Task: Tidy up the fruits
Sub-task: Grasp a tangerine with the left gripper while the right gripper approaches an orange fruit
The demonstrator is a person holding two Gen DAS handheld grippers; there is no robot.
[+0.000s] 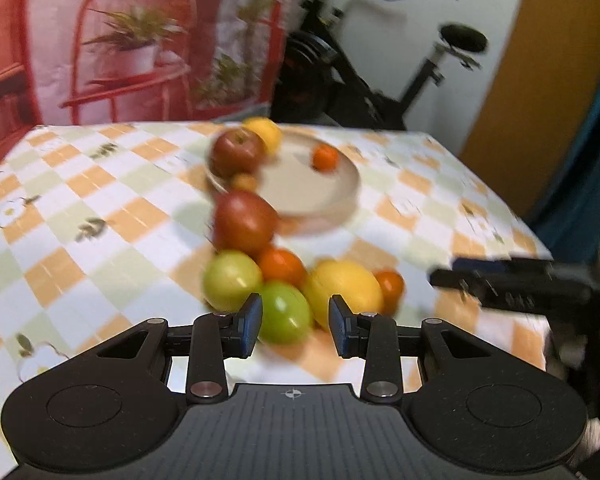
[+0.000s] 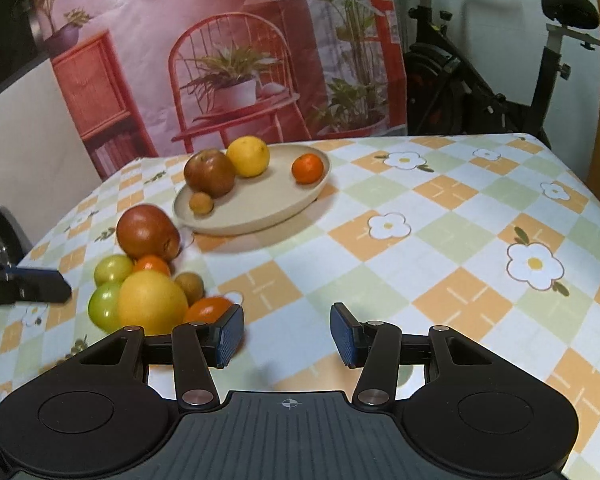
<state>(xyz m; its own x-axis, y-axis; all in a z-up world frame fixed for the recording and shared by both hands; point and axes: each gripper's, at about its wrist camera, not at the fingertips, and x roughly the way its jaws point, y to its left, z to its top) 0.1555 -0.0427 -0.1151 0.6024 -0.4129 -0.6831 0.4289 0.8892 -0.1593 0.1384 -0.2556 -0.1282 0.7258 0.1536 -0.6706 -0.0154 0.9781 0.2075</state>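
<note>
A lived-in room of a home, set up partly as a recording corner. In the near and middle ground stands a table (image 2: 440,216) covered with a checked cloth in orange, pale green and white, printed with daisies. On it, a beige plate (image 2: 260,208) and loose fruit. Behind the table, at the far left, hangs a wrinkled printed backdrop (image 2: 220,40) picturing red rattan furniture and potted plants. To the far right of it stands a black exercise bike (image 2: 500,80) with saddle and handlebars, against a white wall. At the far right edge, an ochre-yellow panel (image 1: 540,60) shows in the left wrist view.
</note>
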